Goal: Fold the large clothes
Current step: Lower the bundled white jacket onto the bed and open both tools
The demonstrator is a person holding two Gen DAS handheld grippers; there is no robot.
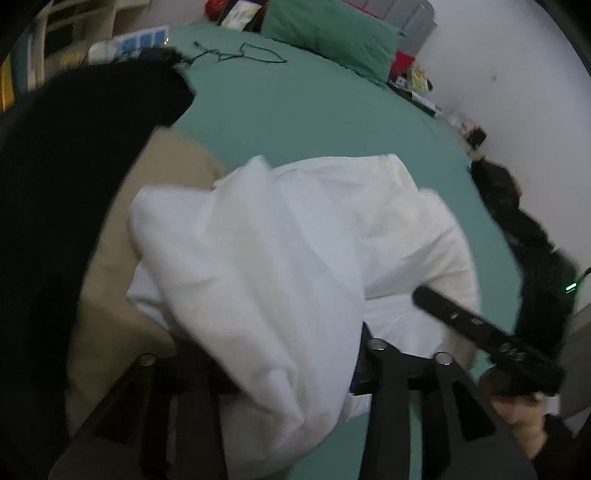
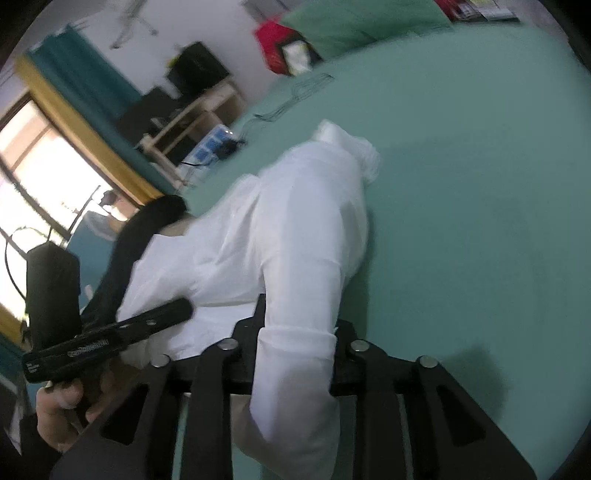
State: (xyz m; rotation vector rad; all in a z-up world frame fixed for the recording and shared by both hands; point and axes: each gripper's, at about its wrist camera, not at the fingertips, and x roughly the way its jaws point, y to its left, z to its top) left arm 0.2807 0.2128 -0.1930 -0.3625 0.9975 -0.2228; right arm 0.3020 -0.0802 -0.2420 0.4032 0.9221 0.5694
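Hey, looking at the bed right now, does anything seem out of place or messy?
The white garment is bunched in a rumpled heap on the green sheet, draped between both grippers rather than lying flat. A thin dark cord straggles loose across the sheet near the green pillow. Nothing looks spilled or damaged.

A white garment lies bunched and rumpled on the green bed, one cuffed sleeve draped forward.
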